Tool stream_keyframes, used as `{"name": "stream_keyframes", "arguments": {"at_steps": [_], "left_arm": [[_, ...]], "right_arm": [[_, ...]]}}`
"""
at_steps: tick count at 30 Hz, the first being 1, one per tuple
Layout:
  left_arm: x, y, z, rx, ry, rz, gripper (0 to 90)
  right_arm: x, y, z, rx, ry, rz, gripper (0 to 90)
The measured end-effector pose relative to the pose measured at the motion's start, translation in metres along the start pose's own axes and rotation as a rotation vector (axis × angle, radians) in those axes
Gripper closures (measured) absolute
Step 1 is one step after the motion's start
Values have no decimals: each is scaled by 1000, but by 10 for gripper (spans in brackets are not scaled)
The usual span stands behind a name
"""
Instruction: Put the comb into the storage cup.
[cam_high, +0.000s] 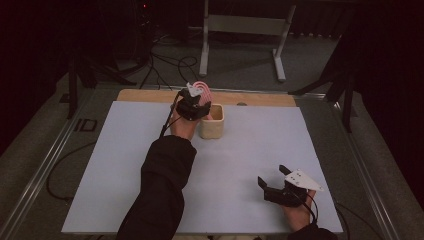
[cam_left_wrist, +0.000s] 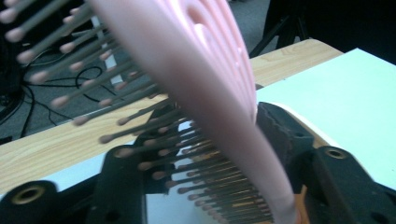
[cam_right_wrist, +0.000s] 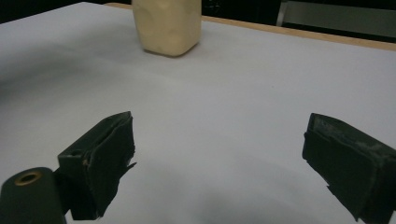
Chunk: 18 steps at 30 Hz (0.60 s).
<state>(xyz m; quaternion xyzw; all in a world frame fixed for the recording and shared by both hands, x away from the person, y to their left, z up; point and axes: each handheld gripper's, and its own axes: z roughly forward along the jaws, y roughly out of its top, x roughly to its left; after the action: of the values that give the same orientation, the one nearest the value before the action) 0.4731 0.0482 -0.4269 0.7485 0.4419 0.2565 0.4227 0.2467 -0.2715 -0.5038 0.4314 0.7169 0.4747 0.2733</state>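
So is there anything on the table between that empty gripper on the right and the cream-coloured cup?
Nothing: in the right gripper view, only bare white sheet runs from the open right gripper to the cup.

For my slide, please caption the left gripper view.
Left hand-held gripper grasping a pink plastic hairbrush above the white table.

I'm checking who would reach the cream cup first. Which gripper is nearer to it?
Left. The left gripper, shut on a pink hairbrush, is right beside the cream cup, at its left rim. The right gripper rests open on the white mat, well toward the near right corner.
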Motion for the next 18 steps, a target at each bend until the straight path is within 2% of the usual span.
{"name": "stream_keyframes", "arguments": {"at_steps": [11, 18], "left_arm": [[3, -1, 1, 16, 62, -40, 223], [4, -3, 1, 30, 69, -45, 87]], "right_arm": [[0, 0, 0, 0, -1, 0, 90], [0, 0, 0, -3, -3, -1, 90]]}}
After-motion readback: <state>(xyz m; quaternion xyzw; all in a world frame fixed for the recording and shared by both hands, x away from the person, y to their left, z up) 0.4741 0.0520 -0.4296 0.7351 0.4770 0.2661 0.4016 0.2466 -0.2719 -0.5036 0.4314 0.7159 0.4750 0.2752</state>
